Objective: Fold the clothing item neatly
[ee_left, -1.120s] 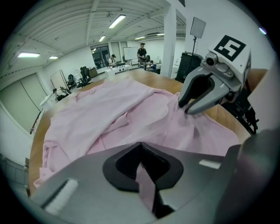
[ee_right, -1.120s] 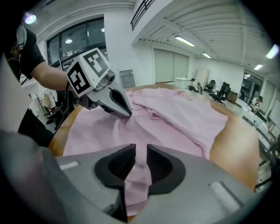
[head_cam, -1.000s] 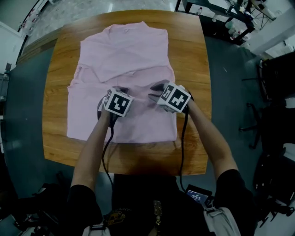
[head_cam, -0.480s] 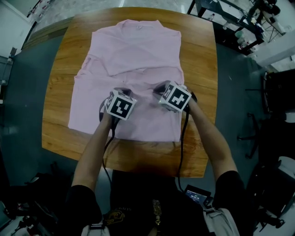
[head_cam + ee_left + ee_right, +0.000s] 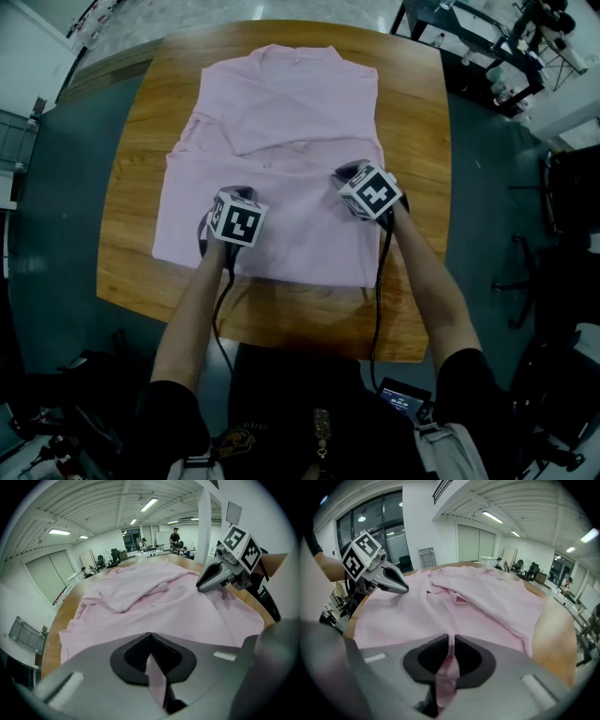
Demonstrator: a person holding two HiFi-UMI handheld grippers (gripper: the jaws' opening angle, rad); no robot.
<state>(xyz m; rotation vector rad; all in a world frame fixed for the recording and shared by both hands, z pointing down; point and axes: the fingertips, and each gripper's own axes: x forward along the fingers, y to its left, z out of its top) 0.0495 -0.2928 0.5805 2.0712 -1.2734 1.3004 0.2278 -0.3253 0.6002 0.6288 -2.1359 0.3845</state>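
Note:
A pink shirt (image 5: 291, 122) lies flat on the round wooden table (image 5: 131, 187), collar at the far end and sleeves folded in over the chest. My left gripper (image 5: 236, 195) rests on the shirt's lower middle, shut on a thin pinch of pink fabric (image 5: 157, 681). My right gripper (image 5: 343, 174) sits to its right near the shirt's right edge. Its jaws have just been closing and eased slightly, and they pinch a fold of fabric (image 5: 449, 667). The left gripper view shows the right gripper (image 5: 206, 581) low over the cloth; the right gripper view shows the left gripper (image 5: 401, 587) likewise.
The table's near edge (image 5: 281, 328) runs just below the shirt hem. Dark floor surrounds the table. Desks and equipment (image 5: 487, 47) stand at the far right. Cables trail from both grippers back along the person's arms.
The two grippers have moved apart: the left slid leftward across the shirt, and the right shifted slightly right and down. The right jaws now pinch fabric.

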